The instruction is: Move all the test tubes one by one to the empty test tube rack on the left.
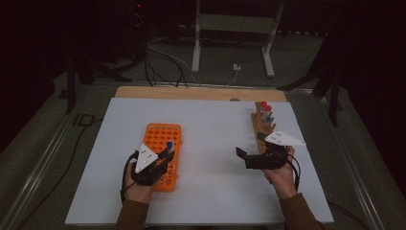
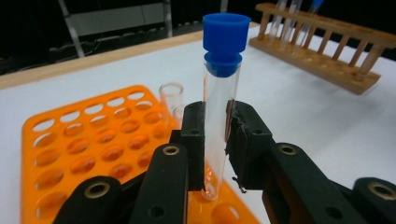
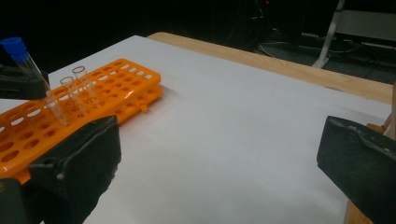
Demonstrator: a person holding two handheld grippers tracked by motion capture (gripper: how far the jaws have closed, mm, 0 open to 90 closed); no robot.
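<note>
Work in hand: setting a blue-capped test tube (image 2: pixel 218 116) into the orange rack (image 2: pixel 70 140) on the table (image 1: pixel 215 158).
Left tool (image 2: pixel 215 140): clamped on the tube's glass body below the cap, both pads pressing it.
Tube's place: upright between the left jaws, its rounded bottom at the rack's near edge, seemingly at or in a hole; whether it is seated I cannot tell.
Long axis: close to vertical, cap up, so the move ahead looks like straight down.
Neighbours: 2 uncapped glass tubes (image 3: pixel 74 93) stand in the rack just beyond it.
Right tool (image 3: pixel 219 163): jaws wide apart, holding nothing, near the wooden rack (image 1: pixel 264 127), well apart from the orange one.
Nearer hand: left.
Writing: none legible.
</note>
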